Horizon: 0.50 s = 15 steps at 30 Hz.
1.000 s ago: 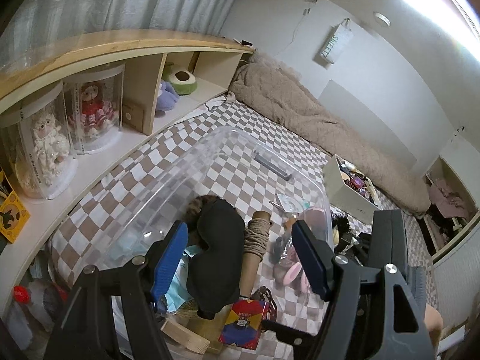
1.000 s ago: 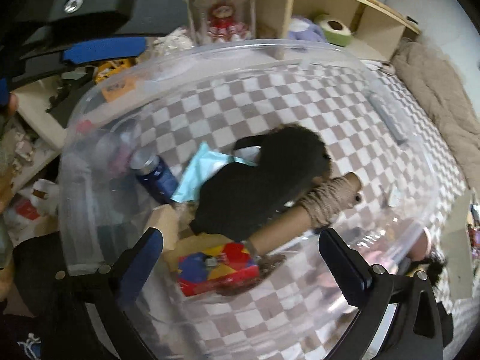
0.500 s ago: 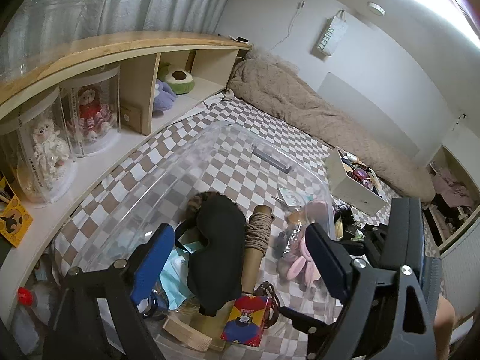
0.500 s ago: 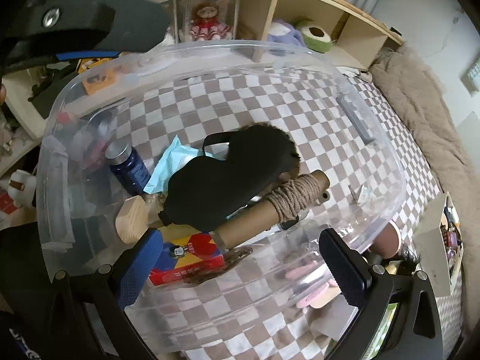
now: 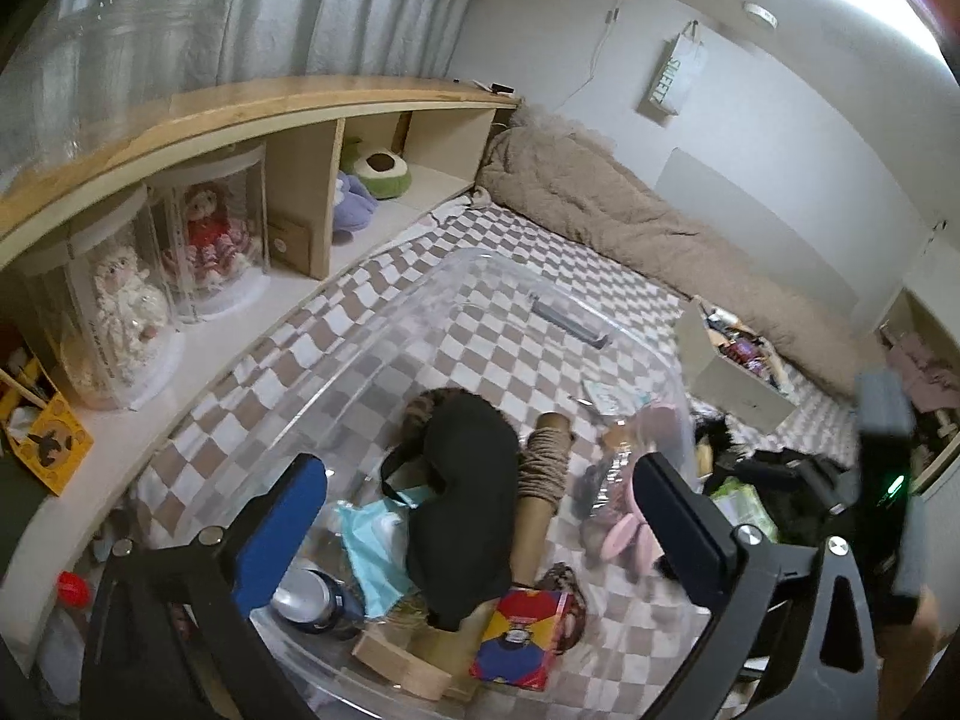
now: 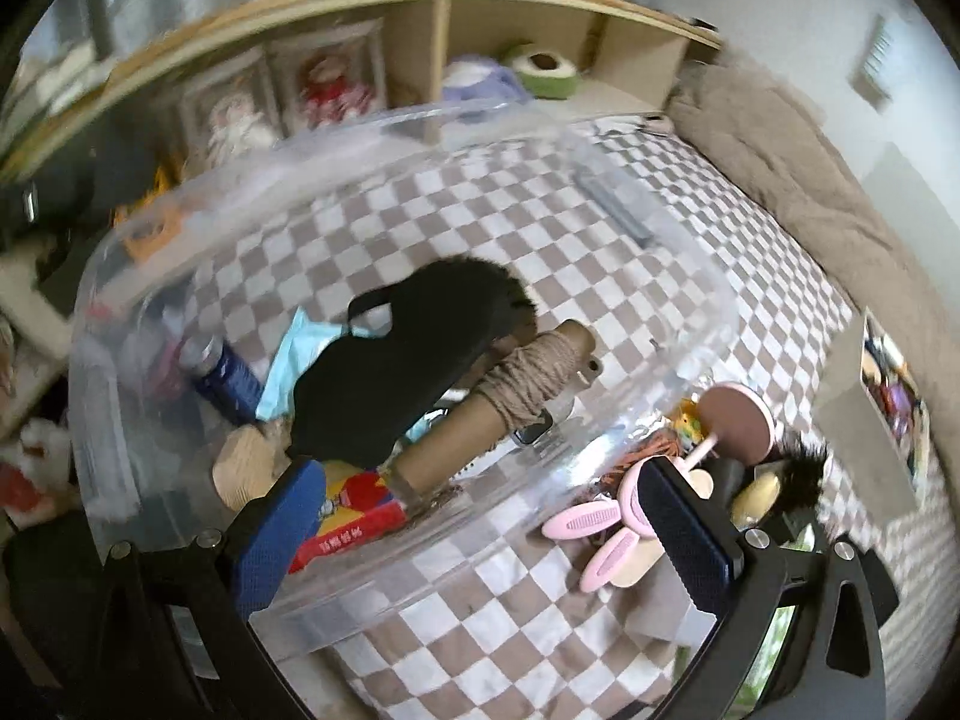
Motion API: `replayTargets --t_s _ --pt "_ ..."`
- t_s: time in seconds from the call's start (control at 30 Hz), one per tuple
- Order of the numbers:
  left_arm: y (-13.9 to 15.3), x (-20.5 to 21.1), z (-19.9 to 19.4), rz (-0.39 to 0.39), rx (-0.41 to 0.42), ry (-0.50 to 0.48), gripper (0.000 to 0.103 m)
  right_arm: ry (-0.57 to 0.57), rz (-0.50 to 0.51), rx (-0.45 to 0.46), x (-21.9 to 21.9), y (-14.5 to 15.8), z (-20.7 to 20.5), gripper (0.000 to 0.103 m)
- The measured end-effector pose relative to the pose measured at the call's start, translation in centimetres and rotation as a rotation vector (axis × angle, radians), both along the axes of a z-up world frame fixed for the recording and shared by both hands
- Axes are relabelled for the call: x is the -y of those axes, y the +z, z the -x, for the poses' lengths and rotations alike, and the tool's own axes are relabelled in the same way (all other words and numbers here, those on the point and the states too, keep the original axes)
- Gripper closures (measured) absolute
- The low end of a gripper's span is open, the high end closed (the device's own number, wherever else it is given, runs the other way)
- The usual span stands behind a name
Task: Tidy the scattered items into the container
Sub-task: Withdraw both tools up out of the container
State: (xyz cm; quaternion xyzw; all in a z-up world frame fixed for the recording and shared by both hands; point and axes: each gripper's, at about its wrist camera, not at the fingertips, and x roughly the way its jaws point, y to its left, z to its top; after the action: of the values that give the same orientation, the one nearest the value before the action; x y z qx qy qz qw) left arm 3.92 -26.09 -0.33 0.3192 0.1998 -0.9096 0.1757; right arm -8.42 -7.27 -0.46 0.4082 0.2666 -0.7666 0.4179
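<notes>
While the left gripper (image 5: 480, 510) hangs over the clear container (image 5: 540, 276) with its jaws opening wide and nothing between them, the black eye mask (image 5: 462, 498), twine spool (image 5: 543, 468) and coloured box (image 5: 519, 636) already lie inside, so a drop looks just finished. Beside the container's outer wall on the checkered mat (image 6: 510, 630) lie pink hair clips (image 6: 591, 534), a pink mirror (image 6: 735, 420) and a black brush (image 6: 798, 474); the right gripper (image 6: 480, 528), agape and empty, must next shift over one and close.
</notes>
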Motion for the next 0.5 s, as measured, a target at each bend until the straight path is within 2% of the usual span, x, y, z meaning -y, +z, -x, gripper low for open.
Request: replayTargets --t_s 0.13,0.27,0.5 --pt "-0.6 -0.2 -0.3 0.028 0.014 0.018 0.0 -0.069 0.076 0.027 -1.4 1.1 1.0 0.0" --pt "-1.3 -0.2 -0.5 0.014 0.023 0.025 0.0 -0.127 0.126 0.038 -2.6 1.8 1.7 0.0" --pt "-1.9 -0.6 -0.6 0.031 0.04 0.035 0.0 -0.152 0.123 0.035 -3.7 1.7 1.7 0.0"
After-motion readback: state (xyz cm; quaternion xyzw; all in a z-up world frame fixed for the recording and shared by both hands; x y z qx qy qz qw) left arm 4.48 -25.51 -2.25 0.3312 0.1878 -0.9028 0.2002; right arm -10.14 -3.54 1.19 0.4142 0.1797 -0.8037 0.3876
